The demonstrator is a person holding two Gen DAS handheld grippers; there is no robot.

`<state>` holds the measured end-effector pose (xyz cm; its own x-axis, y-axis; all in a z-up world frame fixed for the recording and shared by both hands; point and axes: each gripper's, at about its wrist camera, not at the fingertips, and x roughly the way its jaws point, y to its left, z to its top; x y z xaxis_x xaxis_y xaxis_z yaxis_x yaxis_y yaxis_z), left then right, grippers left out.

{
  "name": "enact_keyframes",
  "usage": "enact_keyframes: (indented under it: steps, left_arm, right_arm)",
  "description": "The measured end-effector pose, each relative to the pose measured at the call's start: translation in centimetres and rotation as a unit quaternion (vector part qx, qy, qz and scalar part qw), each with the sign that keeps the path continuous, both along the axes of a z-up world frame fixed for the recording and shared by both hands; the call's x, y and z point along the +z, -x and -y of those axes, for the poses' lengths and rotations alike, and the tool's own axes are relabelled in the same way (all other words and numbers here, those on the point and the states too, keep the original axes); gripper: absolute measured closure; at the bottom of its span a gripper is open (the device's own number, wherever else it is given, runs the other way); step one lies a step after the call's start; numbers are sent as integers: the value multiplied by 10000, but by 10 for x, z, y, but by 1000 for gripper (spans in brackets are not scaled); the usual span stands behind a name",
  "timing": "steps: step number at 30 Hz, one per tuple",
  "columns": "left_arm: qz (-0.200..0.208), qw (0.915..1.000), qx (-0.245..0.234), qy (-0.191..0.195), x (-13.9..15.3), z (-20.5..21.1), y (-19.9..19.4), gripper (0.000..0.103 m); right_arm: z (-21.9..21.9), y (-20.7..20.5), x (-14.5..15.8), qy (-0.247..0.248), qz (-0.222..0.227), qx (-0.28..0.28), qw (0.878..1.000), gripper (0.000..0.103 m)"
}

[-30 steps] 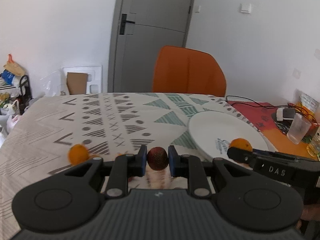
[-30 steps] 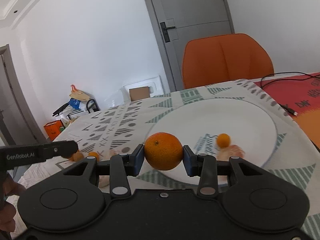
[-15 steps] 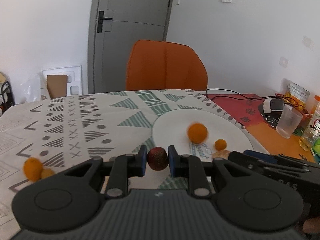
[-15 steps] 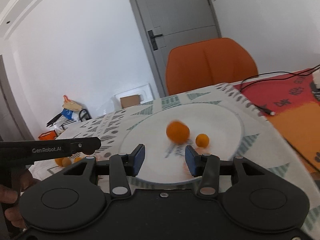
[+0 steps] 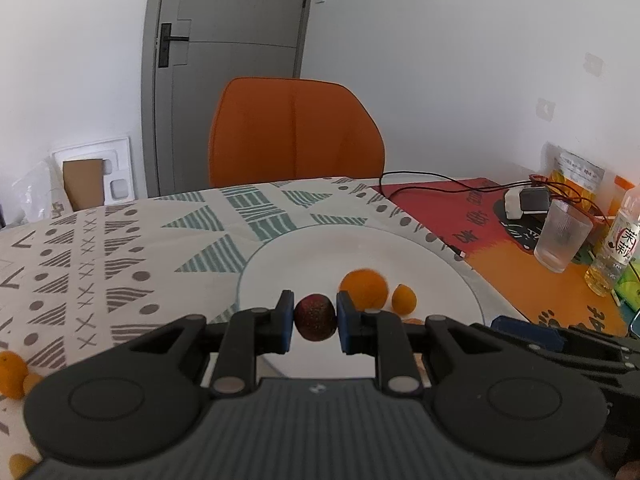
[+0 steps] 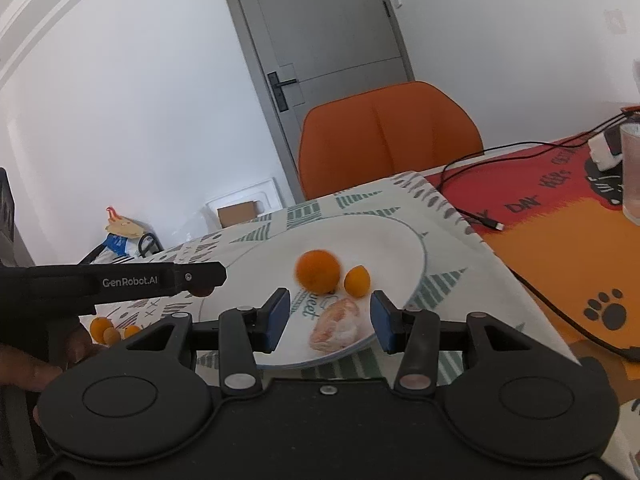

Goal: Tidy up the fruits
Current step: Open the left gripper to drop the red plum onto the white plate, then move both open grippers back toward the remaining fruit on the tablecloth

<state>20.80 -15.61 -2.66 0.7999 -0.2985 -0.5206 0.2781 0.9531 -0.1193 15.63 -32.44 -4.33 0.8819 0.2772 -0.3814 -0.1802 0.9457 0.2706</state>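
My left gripper (image 5: 315,323) is shut on a small dark red fruit (image 5: 315,317) and holds it over the near rim of the white plate (image 5: 304,248). On the plate lie an orange (image 5: 365,289), a small kumquat (image 5: 404,299) and, in the right wrist view, a peeled pale fruit (image 6: 335,326). My right gripper (image 6: 326,320) is open and empty just above the plate's near edge (image 6: 396,240), with the orange (image 6: 317,271) and kumquat (image 6: 357,280) beyond it. The left gripper's side (image 6: 120,280) shows at the left of the right wrist view.
Small orange fruits (image 5: 12,368) lie on the patterned tablecloth at the left, also in the right wrist view (image 6: 110,330). A glass (image 5: 562,236), a bottle (image 5: 614,256), a charger and cable (image 6: 496,224) sit at the right. An orange chair (image 5: 294,132) stands behind the table.
My right gripper opened and let the orange go onto the plate, where it rolled beside the kumquat. My left gripper moved right over the plate's rim, still holding the dark red fruit.
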Motion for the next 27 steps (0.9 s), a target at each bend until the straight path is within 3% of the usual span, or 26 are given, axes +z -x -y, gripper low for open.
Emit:
enact_keyframes:
  steps: [5,8,12,16,27]
  left_arm:
    - [66,10000,51,-15,4,1,1,78]
    - [23,9998,171,-89,5,-6,3,69]
    - [139,9989,426,-144,7,-20,11,41]
    - [233,9974,660,-168,11,-34,18,28]
    - [282,9937,1068,-159,14,-74,38,21]
  right_arm:
    - [2,0,-2,-30,-21,-21,10000,57]
    - [0,0,-2,-17,-31,11,10000,56]
    - [-6,2,0,13,-4,56,10000,51]
    - [-12,2,2,27,13,104,9999,49]
    - [-36,6,9,72,45,302,9995,40]
